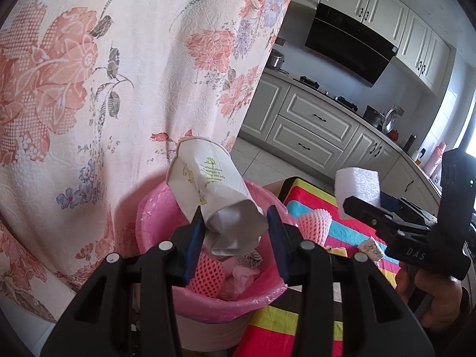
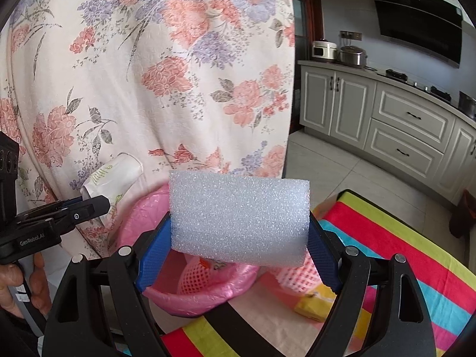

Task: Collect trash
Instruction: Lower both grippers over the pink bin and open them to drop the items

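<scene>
Left wrist view: my left gripper [image 1: 235, 223] has its jaws clamped on a crumpled paper cup [image 1: 211, 190], above the pink-lined trash bin [image 1: 154, 208]. My right gripper [image 2: 239, 238] has wide jaws holding a white foam block [image 2: 238, 217] just beside the bin, over the striped worktop [image 2: 401, 238].

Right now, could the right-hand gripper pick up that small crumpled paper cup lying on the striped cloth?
Probably not yet: the right gripper is shut on the white foam block, so its jaws are full. The small cup itself lies uncovered.
</scene>
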Available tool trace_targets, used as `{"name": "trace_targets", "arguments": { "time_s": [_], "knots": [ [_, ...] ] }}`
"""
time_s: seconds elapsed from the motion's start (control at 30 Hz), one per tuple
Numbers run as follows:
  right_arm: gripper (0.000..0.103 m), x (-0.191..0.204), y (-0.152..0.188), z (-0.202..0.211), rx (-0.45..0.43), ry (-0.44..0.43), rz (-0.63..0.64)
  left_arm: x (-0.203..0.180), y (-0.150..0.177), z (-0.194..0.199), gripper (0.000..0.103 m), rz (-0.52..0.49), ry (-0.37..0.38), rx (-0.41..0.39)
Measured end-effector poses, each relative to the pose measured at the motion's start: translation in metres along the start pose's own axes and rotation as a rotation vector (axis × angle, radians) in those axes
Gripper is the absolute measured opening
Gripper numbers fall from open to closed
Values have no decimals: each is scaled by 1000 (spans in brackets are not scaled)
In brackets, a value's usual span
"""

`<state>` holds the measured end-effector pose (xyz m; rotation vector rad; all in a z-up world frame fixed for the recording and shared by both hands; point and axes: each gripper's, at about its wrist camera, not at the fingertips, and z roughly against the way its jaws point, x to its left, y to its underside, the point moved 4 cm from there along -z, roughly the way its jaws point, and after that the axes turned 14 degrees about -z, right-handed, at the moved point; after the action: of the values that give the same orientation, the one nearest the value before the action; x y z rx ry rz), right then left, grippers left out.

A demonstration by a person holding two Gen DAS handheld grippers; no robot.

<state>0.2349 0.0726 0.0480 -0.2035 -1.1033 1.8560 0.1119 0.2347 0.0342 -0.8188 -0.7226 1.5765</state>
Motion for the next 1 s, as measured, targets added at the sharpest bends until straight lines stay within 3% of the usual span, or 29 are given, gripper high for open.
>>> {"name": "trace_targets", "arguments": {
  "time_s": [0.37, 0.4, 0.43, 0.47, 0.7, 1.0],
  "knots": [
    [79, 20, -9, -26, 39, -82, -1, 10, -3, 1, 41, 9, -1, -3],
    [80, 22, -9, -27, 43, -89, 1, 12, -3, 0, 45, 14, 1, -2],
    [81, 23, -9, -29, 47, -94, 6, 13, -3, 0, 56, 21, 0, -1],
    [85, 24, -9, -29, 43, -90, 13, 14, -2, 0, 59, 28, -3, 2],
    [85, 20, -6, -30, 43, -73, 9, 15, 1, 2, 59, 34, -2, 6],
    [85, -11, -9, -1, -13, -6, -25, 7, -1, 7, 59, 24, 0, -2]
  ]
}}
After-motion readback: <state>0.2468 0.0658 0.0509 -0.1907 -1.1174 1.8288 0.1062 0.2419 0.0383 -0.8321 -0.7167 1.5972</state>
